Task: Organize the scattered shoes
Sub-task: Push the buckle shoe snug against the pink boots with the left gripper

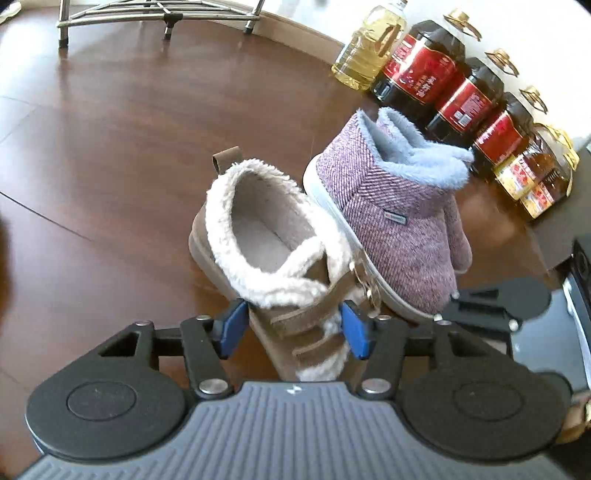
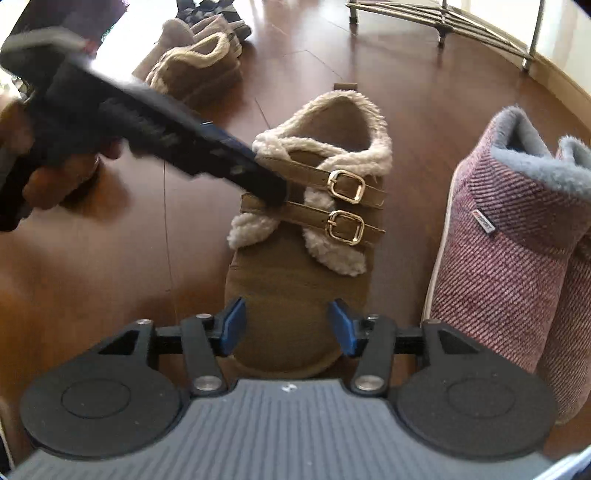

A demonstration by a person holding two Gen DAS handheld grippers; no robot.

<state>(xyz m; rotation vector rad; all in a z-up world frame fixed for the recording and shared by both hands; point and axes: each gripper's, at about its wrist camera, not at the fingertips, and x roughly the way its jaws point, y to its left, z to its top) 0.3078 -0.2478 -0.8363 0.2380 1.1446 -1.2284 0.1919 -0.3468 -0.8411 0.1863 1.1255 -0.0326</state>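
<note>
Brown shoe (image 2: 295, 295): olive-tan suede, cream fleece trim, two tan straps with gold buckles (image 2: 347, 186). Slippers (image 1: 388, 206): mauve-and-white diagonal herringbone weave, grey-blue plush lining, pale sole edge, small grey tag. Floor (image 1: 129, 129): dark reddish-brown wood, glossy. Bottles (image 1: 417, 70): one clear yellow oil, the others dark with red labels, gold handles. Left gripper (image 1: 293, 332) and right gripper (image 2: 288, 326): black body, blue pads, ribbed grey housing. Rack (image 2: 461, 22): silver metal. Far shoe (image 2: 195, 70): tan with cream trim.
</note>
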